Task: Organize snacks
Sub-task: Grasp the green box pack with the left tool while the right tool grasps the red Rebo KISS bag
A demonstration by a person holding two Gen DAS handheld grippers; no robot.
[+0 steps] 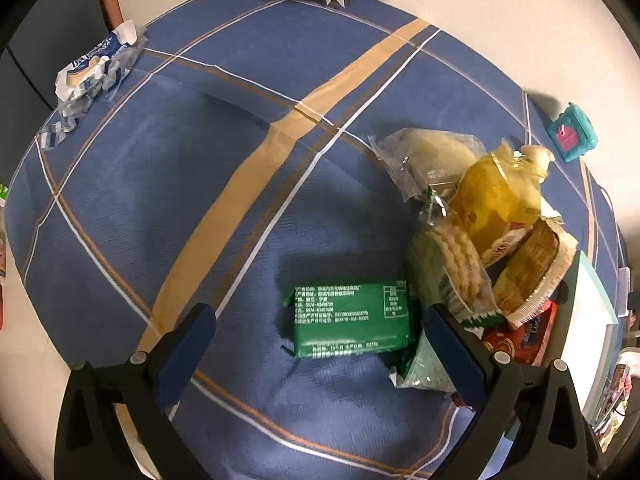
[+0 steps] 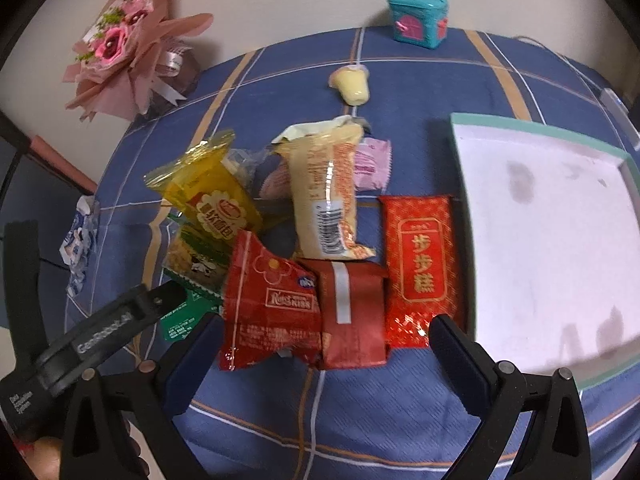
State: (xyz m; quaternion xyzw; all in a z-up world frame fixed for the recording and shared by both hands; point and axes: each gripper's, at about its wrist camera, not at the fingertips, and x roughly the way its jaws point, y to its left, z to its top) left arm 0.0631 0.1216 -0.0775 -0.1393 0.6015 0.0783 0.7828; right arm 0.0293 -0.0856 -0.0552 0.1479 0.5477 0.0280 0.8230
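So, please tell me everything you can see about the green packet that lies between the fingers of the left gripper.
The green packet is a flat, sealed, rectangular snack wrapper of shiny film, with small white print and a table on the face turned up. It lies flat on the blue checked tablecloth, at the left edge of the snack pile. The left gripper is open around it; whether the fingers touch it is unclear. Its right end meets another green wrapper.

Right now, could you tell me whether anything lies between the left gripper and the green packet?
Nothing visible does. The left gripper is open, and the green packet lies flat on the blue cloth just ahead.
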